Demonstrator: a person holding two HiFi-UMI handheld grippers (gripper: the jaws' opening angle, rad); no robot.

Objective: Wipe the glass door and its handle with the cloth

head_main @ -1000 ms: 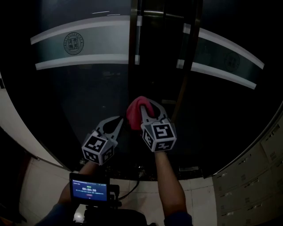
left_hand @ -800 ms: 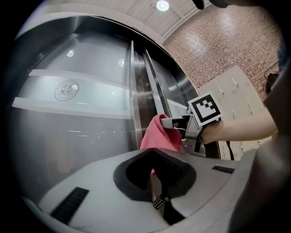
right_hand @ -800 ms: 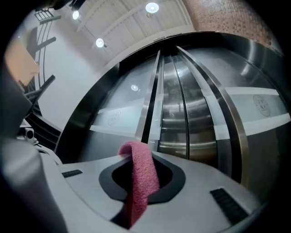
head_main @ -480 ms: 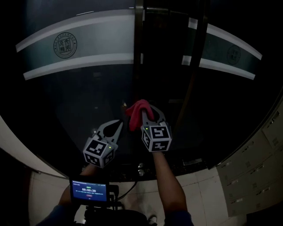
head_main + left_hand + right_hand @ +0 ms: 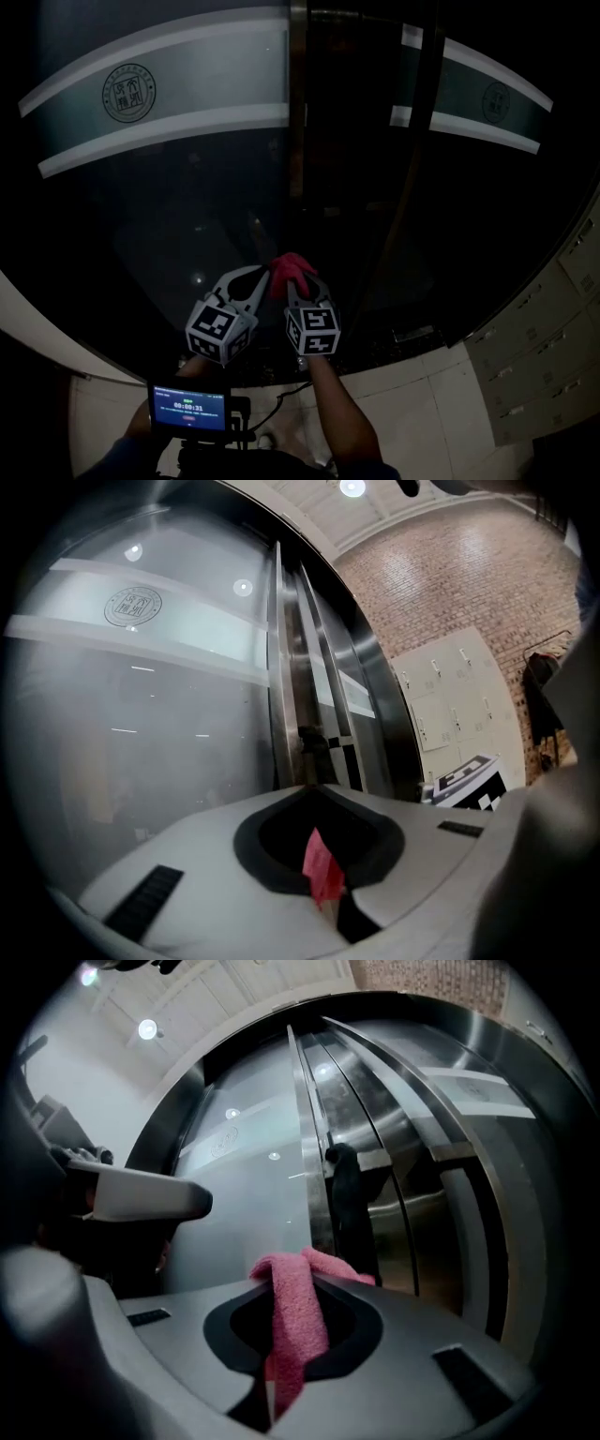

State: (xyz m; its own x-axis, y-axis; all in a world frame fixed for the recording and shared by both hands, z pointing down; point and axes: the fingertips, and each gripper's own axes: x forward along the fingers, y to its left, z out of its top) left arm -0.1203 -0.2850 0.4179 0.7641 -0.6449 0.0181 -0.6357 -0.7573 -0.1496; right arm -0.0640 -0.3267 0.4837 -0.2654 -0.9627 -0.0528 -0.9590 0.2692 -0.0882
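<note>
Two grippers sit low-centre at the dark glass door (image 5: 187,216): our right gripper (image 5: 302,281) pinches the pink cloth (image 5: 289,265), our left gripper (image 5: 261,275) is pressed together, a red scrap (image 5: 323,864) in its gap. Lockers (image 5: 553,347) stand lower right.

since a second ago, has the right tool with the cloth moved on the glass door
Yes. The right tool and cloth have dropped lower on the glass door, farther below its frosted band.

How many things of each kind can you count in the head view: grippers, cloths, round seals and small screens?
Grippers: 2, the left gripper and the right gripper
Pink cloth: 1
Round seals: 2
Small screen: 1
Total: 6
</note>
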